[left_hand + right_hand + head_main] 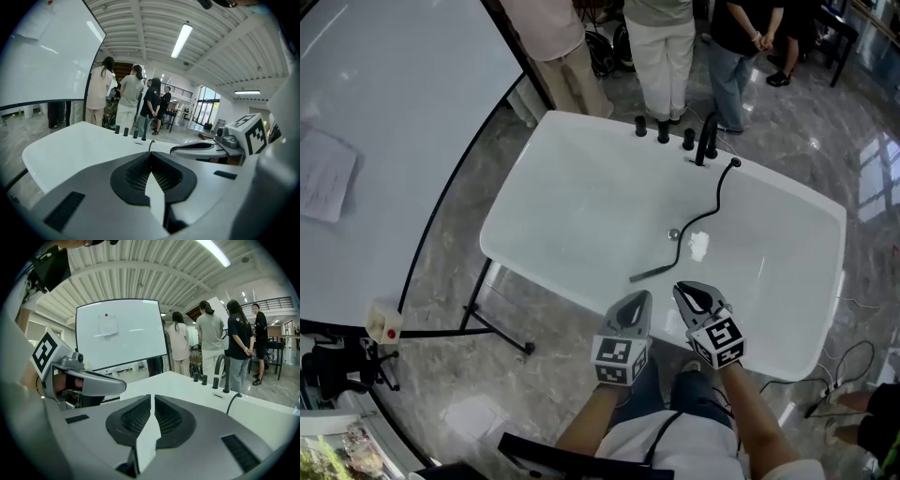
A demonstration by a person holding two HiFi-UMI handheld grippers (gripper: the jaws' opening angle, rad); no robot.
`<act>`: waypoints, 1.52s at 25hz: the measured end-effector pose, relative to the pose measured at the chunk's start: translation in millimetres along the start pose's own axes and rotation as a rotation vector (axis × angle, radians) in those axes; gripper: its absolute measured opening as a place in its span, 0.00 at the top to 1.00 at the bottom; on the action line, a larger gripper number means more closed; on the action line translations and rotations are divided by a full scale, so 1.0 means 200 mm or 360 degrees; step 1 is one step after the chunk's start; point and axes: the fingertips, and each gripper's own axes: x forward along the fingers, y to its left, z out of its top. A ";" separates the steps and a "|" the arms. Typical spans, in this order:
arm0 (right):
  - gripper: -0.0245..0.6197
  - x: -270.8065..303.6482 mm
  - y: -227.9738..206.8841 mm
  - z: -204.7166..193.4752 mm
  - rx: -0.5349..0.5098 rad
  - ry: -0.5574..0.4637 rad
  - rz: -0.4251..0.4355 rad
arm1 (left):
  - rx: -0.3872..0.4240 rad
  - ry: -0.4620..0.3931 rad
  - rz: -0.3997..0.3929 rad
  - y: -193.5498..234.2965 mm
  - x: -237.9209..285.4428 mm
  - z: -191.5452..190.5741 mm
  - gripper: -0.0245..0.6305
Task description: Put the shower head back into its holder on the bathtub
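- Lowest in the head view, the left gripper [643, 298] and the right gripper [680, 289] sit side by side, just short of the tub's near rim. Each gripper's own view shows its jaws pressed together with nothing between them. Both are empty, which I read as a ready posture before a reach.
- Just above their tips, the slim black shower head [652, 272] lies flat on the floor of the white rectangular bathtub [572, 202], right of centre. It is in no holder. It lies slanted, its lower-left end nearest the left gripper.
- Its black hose [718, 192] curves up-frame to the far rim. That tether likely limits how freely the head can be swung.
- The near rim is the first edge to clear. Inside, the basin is wide and mostly bare, with only a small round drain [674, 233] and a pale patch beside the hose. There is room on every side of the head.
- At the far rim, top centre, stands a row of black tap fittings [675, 134]. The holder is presumably among them; I cannot tell which. They crowd together, so there is less room there.
- Beyond, people [661, 47] stand close behind the fittings. A large white board [394, 141] at upper left is well apart.
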 end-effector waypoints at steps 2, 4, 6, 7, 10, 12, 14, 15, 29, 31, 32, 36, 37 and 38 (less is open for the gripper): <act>0.95 0.18 -0.01 -0.01 0.0043 0.0020 -0.0013 | 0.0029 0.0047 -0.0037 0.16 0.07 0.00 0.96; 0.95 0.35 -0.01 -0.05 0.0088 0.0060 -0.0022 | 0.0038 0.0082 -0.0066 0.32 0.15 -0.01 0.96; 0.95 0.51 -0.01 -0.11 0.0102 0.0117 -0.0019 | 0.0018 0.0108 -0.0077 0.47 0.22 -0.04 0.96; 0.95 0.59 -0.01 -0.15 0.0098 0.0146 -0.0013 | 0.0007 0.0121 -0.0079 0.54 0.25 -0.06 0.96; 0.95 0.75 -0.03 -0.28 0.0093 0.0238 0.0000 | -0.0029 0.0181 -0.0087 0.70 0.35 -0.16 0.96; 0.95 0.84 -0.06 -0.39 0.0104 0.0305 0.0012 | -0.0090 0.0216 -0.0086 0.76 0.41 -0.25 0.96; 0.95 0.94 -0.10 -0.50 0.0097 0.0368 0.0037 | -0.0164 0.0226 -0.0076 0.81 0.47 -0.33 0.96; 0.95 0.99 -0.12 -0.56 0.0077 0.0399 0.0054 | -0.0199 0.0227 -0.0068 0.84 0.49 -0.37 0.96; 0.85 1.64 -0.31 -1.75 -0.0547 0.0954 0.0535 | -0.0435 0.0142 -0.0041 1.21 0.98 -0.82 0.96; 0.83 1.72 -0.32 -1.91 -0.0616 0.1023 0.0584 | -0.0456 0.0164 -0.0043 1.25 1.03 -0.87 0.96; 0.82 1.76 -0.32 -1.99 -0.0652 0.1061 0.0610 | -0.0469 0.0180 -0.0048 1.27 1.05 -0.90 0.96; 0.79 1.85 -0.35 -2.30 -0.0799 0.1223 0.0710 | -0.0503 0.0287 -0.0130 1.30 1.17 -1.04 0.96; 0.78 1.87 -0.35 -2.37 -0.0828 0.1251 0.0725 | -0.0503 0.0325 -0.0170 1.30 1.20 -1.08 0.96; 0.77 1.88 -0.36 -2.43 -0.0852 0.1275 0.0739 | -0.0504 0.0367 -0.0210 1.29 1.23 -1.12 0.96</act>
